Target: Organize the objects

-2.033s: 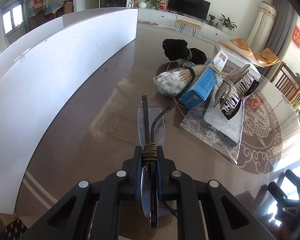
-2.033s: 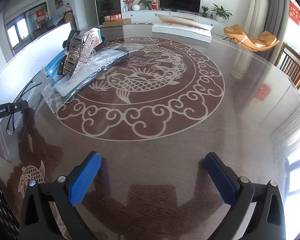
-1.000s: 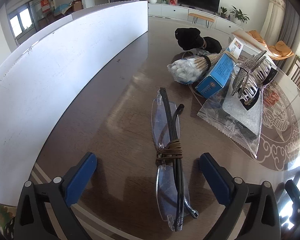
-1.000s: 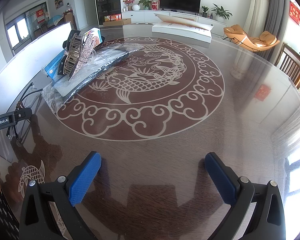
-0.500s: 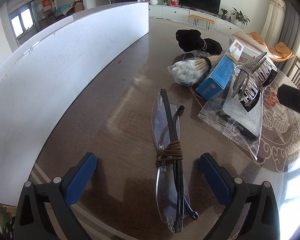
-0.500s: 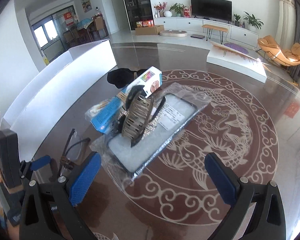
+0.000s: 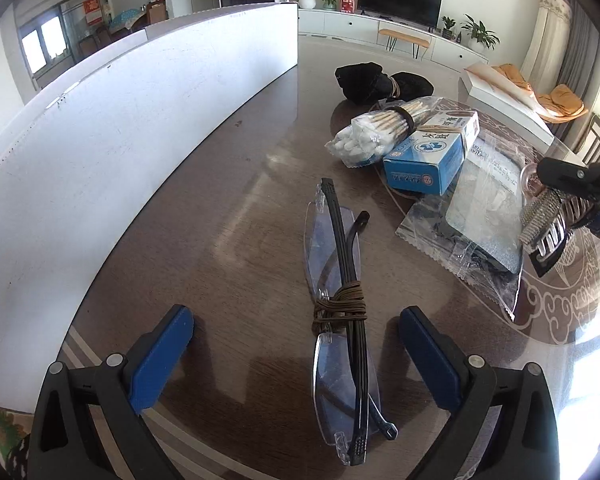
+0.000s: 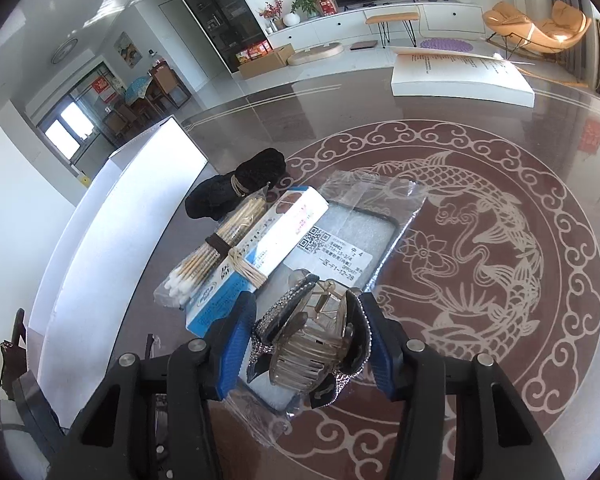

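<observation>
Between the blue-padded fingers (image 8: 236, 344) of the right gripper (image 8: 306, 342) sits a rhinestone-trimmed clear plastic hair claw clip (image 8: 312, 340), pinched from both sides. The clip is directly above a clear plastic pouch holding a grey flat item with a printed label (image 8: 340, 240); whether the two touch cannot be told. Just left of the pouch lies a blue-and-white cardboard box bound with tan bands (image 8: 256, 268), with a banded bundle of wooden cotton swabs in clear wrap (image 8: 216, 248) against its far side. Beyond these rests a black fabric bundle tied with cord (image 8: 236, 188).

The left gripper (image 7: 296, 344) has its fingers (image 7: 160, 356) spread wide, holding nothing. Between them on the brown glossy tabletop (image 7: 220, 240) lie folded rimless glasses with dark arms, wrapped with a brown cord (image 7: 342, 304), near the white upright board (image 7: 100, 128) along the tabletop's left edge.
</observation>
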{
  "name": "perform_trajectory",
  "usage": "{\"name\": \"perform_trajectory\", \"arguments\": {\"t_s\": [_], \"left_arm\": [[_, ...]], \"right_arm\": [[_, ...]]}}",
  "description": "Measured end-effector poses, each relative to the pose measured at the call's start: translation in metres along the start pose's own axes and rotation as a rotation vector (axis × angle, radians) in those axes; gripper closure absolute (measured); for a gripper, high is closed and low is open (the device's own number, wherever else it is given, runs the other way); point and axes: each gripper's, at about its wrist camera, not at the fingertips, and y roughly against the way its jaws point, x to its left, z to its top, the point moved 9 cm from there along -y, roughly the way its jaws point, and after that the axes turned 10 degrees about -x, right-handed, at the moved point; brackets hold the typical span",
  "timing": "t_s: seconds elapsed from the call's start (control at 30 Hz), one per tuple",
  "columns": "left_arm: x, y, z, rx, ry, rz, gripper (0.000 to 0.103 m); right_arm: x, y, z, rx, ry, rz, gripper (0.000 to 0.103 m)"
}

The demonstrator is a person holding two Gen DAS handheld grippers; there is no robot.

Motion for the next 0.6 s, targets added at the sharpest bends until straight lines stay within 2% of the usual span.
{"name": "perform_trajectory", "arguments": {"t_s": [0.07, 0.13, 0.17, 0.23, 0.27, 0.3, 0.33, 0.4, 0.47, 0.53, 0.6], "left_arm": [[0.002, 0.001, 0.001, -0.001, 0.015, -0.002, 0.0], [0.005, 0.002, 0.004, -0.015, 0.053, -0.042, 0.0], [0.007, 0.004, 0.007, -0.029, 0.073, -0.062, 0.004], [0.01, 0.007, 0.013, -0.061, 0.093, -0.086, 0.043], [0.009, 0.008, 0.014, -0.064, 0.105, -0.113, 0.05], [0.007, 0.01, 0.015, -0.06, 0.121, -0.156, 0.072], [0.002, 0.01, 0.012, -0.039, 0.137, -0.212, 0.087], [-0.005, 0.013, 0.01, -0.013, 0.164, -0.3, 0.092], [-0.012, 0.021, 0.011, -0.014, 0.167, -0.361, 0.092], [-0.017, 0.03, 0.013, -0.033, 0.145, -0.384, 0.092], [-0.02, 0.036, 0.012, -0.047, 0.125, -0.386, 0.092]], "right_arm": [[-0.015, 0.02, -0.014, 0.007, -0.01, 0.025, 0.05], [-0.032, 0.043, -0.031, 0.018, -0.007, 0.031, 0.05], [-0.041, 0.053, -0.039, 0.019, -0.004, 0.027, 0.05], [-0.059, 0.073, -0.056, 0.017, -0.009, 0.022, 0.05], [-0.068, 0.082, -0.064, 0.016, -0.015, 0.017, 0.05], [-0.075, 0.091, -0.07, 0.011, -0.021, 0.016, 0.049], [-0.081, 0.1, -0.077, 0.005, -0.024, 0.011, 0.048], [-0.092, 0.116, -0.086, -0.011, -0.026, -0.003, 0.047], [-0.098, 0.127, -0.091, -0.015, -0.024, -0.007, 0.039], [-0.103, 0.137, -0.093, -0.021, -0.015, -0.019, 0.022], [-0.106, 0.148, -0.095, -0.028, 0.002, -0.033, 0.013]]}}
